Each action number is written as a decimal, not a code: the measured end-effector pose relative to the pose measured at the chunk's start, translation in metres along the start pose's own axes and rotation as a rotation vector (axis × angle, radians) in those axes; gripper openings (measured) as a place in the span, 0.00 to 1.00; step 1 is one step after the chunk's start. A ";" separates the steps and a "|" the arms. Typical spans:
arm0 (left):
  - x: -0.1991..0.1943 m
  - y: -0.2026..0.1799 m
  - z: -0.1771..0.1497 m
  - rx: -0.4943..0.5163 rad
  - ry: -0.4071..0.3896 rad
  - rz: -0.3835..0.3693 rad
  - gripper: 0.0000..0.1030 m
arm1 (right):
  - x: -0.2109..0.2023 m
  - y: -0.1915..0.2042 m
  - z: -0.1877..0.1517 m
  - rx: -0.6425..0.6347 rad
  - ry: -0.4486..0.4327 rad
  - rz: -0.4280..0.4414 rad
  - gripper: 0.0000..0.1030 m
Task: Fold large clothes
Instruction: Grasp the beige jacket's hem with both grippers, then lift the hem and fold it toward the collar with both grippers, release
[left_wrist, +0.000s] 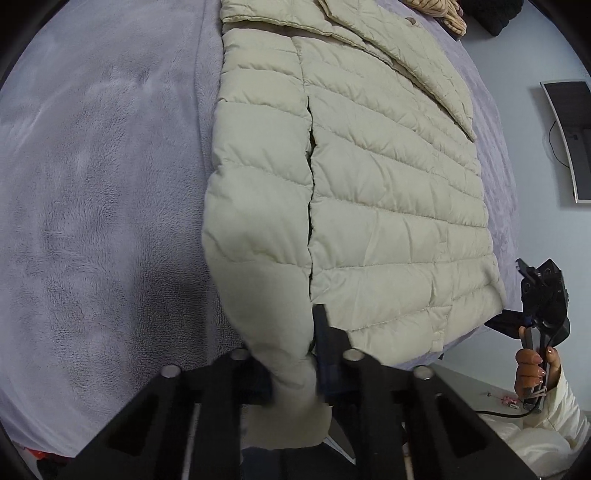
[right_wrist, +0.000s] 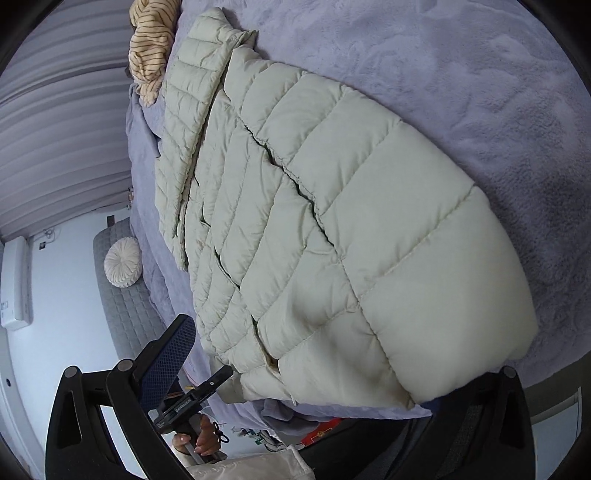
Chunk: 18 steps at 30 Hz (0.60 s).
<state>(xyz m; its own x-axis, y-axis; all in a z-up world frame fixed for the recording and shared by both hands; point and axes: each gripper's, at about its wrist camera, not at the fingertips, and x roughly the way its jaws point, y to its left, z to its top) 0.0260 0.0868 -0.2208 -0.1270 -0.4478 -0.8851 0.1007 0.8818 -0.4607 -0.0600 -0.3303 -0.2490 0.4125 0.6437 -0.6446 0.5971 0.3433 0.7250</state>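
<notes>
1. The cream puffer jacket (left_wrist: 388, 192) lay flat on the lavender bed blanket (left_wrist: 96, 177), hem toward the near edge, one sleeve already folded across the chest at the far end. A striped garment (right_wrist: 151, 55) sat bunched at the far end of the bed, apart from the job.

2. The left tongs (left_wrist: 317, 365) were pinched narrow on the near hem corner of the jacket, with the puffy fabric bulging out between the pads. No earlier view to compare, so that's all the pictures give.

3. The right tongs (right_wrist: 325, 373) stood wide, straddling the other near hem corner, with the pads not yet pressing on anything as far as the pictures showed.

4. The step looked like getting both hem corners gripped before folding the bottom up toward the collar. Doing it well probably meant biting deep enough on the right to catch both layers, since slick puffer shell slips easily.

5. Both corners should probably lift together and travel evenly, or the quilted body would skew and the tucked sleeve could slide out.
</notes>
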 end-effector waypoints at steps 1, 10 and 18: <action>-0.003 0.001 0.000 0.003 -0.010 -0.018 0.13 | -0.002 0.000 -0.001 0.009 -0.005 0.001 0.87; -0.057 -0.001 0.010 -0.001 -0.111 -0.204 0.10 | -0.026 0.021 0.005 -0.040 -0.052 0.073 0.10; -0.123 -0.010 0.060 -0.035 -0.308 -0.308 0.10 | -0.052 0.106 0.035 -0.197 -0.122 0.207 0.09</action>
<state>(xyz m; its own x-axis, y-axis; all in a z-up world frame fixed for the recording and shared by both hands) 0.1001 0.1242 -0.1119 0.1546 -0.7092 -0.6878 0.0697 0.7023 -0.7085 0.0054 -0.3516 -0.1472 0.5982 0.6311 -0.4939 0.3517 0.3471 0.8694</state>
